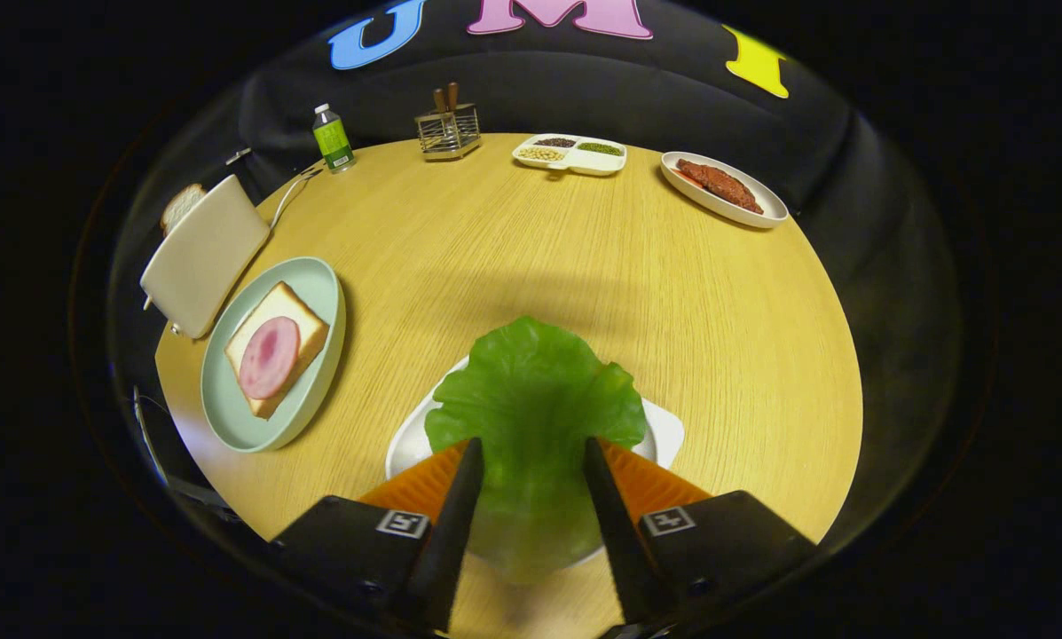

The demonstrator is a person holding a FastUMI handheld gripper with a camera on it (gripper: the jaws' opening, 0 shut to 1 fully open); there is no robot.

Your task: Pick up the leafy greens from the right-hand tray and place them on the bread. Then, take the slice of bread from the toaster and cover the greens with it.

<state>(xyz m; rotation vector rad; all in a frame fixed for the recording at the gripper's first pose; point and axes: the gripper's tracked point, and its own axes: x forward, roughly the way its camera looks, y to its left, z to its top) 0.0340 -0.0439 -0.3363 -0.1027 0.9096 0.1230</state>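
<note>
At the lower middle of the frame the gripper [531,466] is standing with open jaws around the lettuce leaf [535,399] lying on its white tray [665,428], so a shallow closing risks slipping off the thin, floppy leaf.

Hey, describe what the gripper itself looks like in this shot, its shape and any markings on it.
The gripper has two long, narrow fingers that taper toward their tips, each rising from a blocky black housing. Each housing carries a small square black-and-white tag near the finger's base. Ridged, wedge-shaped panels sit along the fingers' outer sides. No cables are visible on it.
</note>
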